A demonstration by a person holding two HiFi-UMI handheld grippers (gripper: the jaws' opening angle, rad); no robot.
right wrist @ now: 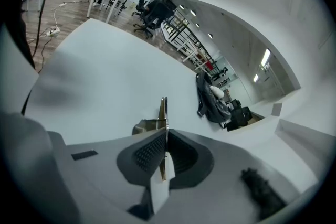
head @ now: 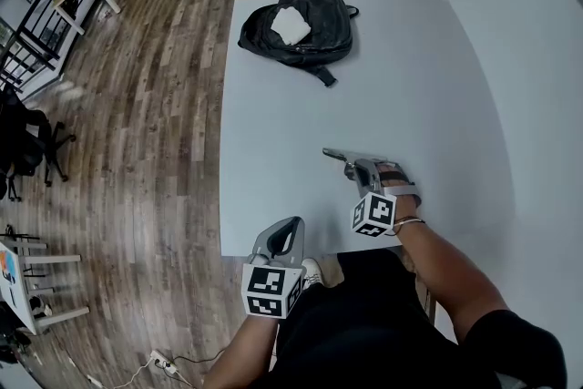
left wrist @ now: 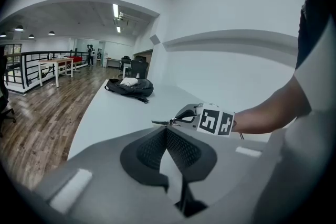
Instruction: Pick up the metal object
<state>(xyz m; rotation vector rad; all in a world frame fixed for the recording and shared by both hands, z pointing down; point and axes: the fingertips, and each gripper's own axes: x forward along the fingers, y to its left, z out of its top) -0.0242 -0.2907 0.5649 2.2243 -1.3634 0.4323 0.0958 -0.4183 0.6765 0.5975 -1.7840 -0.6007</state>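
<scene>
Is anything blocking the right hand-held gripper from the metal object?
Nothing is. The right hand-held gripper is shut on the metal object, which sticks out ahead of its jaws. The backpack lies far beyond it.

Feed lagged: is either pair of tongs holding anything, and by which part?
Right tongs grip the thin metal object by its near end; the far end sticks out ahead. Left tongs are shut, empty.

The right gripper's 2 jaws are pressed together on the metal object, a thin flat strip held on edge and jutting out ahead of them above the white table. Far ahead and to the right lies a black backpack with something white on top.
</scene>
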